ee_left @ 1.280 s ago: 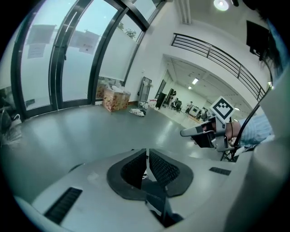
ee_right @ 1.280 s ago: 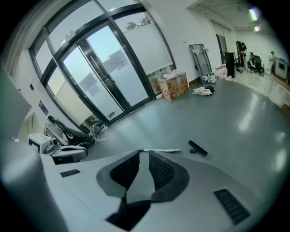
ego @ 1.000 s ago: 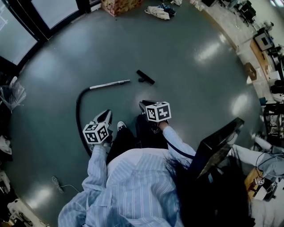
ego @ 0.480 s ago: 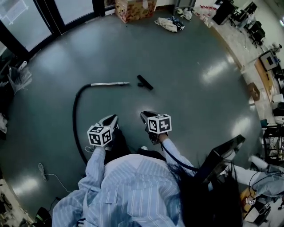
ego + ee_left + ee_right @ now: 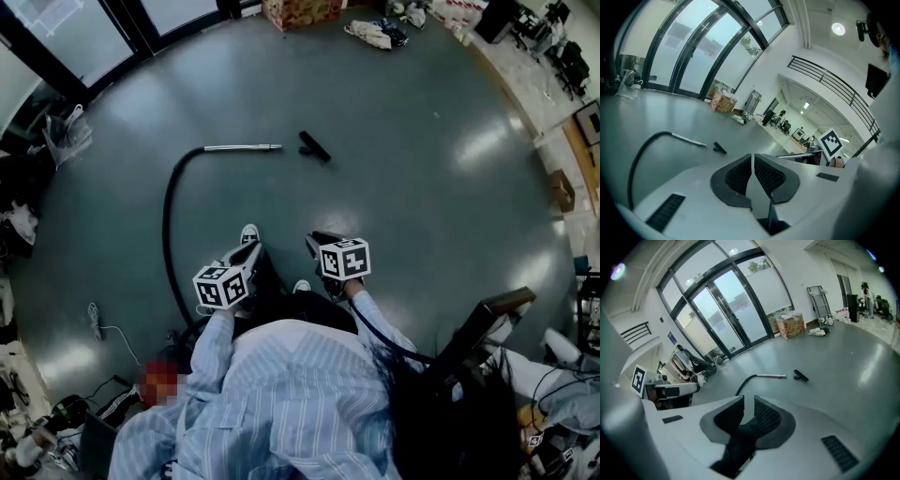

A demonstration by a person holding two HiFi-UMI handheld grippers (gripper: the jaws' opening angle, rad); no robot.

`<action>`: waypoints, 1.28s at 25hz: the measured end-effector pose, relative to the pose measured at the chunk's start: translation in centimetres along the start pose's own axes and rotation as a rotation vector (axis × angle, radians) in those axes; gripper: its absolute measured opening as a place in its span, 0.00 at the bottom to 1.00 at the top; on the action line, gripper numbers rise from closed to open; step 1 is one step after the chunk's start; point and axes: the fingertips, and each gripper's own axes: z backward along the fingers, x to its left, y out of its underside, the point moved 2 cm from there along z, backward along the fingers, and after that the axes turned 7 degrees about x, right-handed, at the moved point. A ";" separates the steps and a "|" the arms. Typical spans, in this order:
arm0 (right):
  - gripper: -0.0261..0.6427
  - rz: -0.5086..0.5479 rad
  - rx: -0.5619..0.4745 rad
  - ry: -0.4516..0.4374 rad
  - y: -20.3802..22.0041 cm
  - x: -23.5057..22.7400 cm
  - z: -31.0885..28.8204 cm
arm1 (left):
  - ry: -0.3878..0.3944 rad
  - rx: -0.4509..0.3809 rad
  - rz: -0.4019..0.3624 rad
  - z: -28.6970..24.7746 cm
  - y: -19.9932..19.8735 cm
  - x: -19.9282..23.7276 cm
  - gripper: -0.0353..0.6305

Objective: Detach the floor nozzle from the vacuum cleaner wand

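Left gripper (image 5: 251,253): I read the jaws as clenched, pads all but touching, with nothing between them.
Right gripper (image 5: 315,240): The jaws are drawn nearly together. A thin slit shows between the pads and I see nothing in it.
Floor nozzle (image 5: 315,146): It lies flat on the floor (image 5: 422,187), well ahead of both sets of jaws. It is up and left of the left jaw tips in the left gripper view, and up and right of the right jaw tips in the right gripper view.
Wand (image 5: 242,147): It lies on the floor well ahead of the jaws. Its free end points at the floor nozzle, with a clear gap of bare floor between the two.
Hose (image 5: 171,225): It curves back from the far end of the wand and passes to the left of the left jaws.
Change: Compared with a second ago, both parts sit farther beyond my jaw tips in the head view. Both grippers are carried back and away from them, and jaw closure on each is unchanged.
Contact: Neither gripper touches the floor nozzle, wand or hose.
Task status: I judge the detachment complete, since the floor nozzle rests apart from the wand.
Meaning: I judge the withdrawal to be a retreat after release, with no further grasp needed.
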 end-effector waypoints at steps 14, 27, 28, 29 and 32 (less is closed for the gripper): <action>0.14 -0.077 -0.072 -0.068 3.4 -0.2 2.0 | -0.003 0.036 -0.031 1.5 0.5 -5.0 0.09; 0.11 -0.052 -0.192 -0.025 7.4 -1.9 7.9 | 0.036 -0.057 -0.154 -4.4 3.0 -13.6 0.09; 0.11 -0.042 -0.178 -0.021 8.4 -1.5 8.3 | 0.034 -0.062 -0.132 -4.0 4.4 -14.2 0.09; 0.11 -0.031 -0.161 -0.020 9.4 -0.9 8.7 | 0.033 -0.066 -0.111 -3.3 5.9 -14.7 0.09; 0.11 0.010 -0.121 -0.033 11.4 0.4 9.2 | 0.018 -0.056 -0.083 -1.5 10.0 -15.8 0.09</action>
